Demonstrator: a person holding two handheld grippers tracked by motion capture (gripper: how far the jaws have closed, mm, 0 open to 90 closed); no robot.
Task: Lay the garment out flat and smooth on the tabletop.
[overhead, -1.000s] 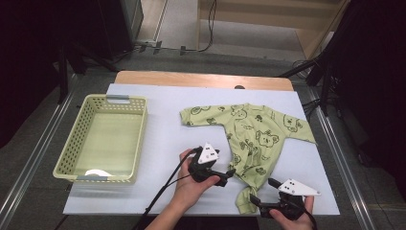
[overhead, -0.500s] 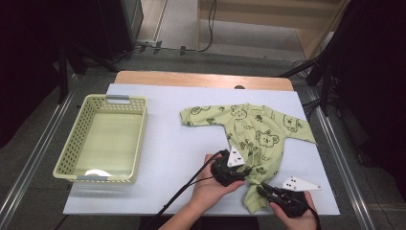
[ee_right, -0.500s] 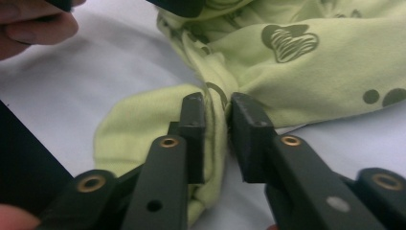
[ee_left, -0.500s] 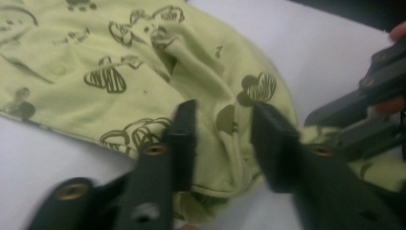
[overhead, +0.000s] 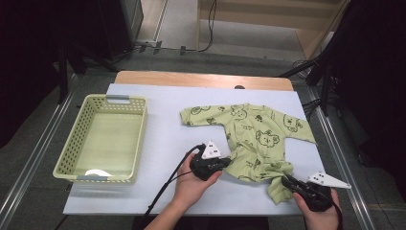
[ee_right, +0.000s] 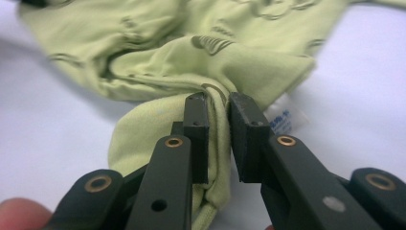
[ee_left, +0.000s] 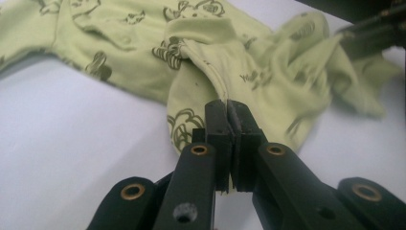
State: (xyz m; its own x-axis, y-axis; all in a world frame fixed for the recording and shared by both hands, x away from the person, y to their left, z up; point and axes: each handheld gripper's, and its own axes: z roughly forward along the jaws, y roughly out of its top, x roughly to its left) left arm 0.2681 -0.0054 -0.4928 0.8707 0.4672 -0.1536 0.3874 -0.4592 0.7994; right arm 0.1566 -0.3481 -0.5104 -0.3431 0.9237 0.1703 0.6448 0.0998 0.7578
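Left gripper view: left tool (ee_left: 229, 108) pinches the green garment (ee_left: 239, 62); right tool (ee_right: 218, 108) likewise clamps its cloth.

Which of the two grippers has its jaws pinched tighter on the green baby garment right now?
The left gripper: its pads meet on a thin fold of the garment. The right gripper holds a thicker bunch, a fabric-filled gap between its pads.

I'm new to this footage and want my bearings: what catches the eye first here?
A pale green baby garment printed with bears lies spread right of centre on the white table cover. The left gripper and right gripper have each just closed their jaws on its bunched lower edge. A green basket sits at the left.
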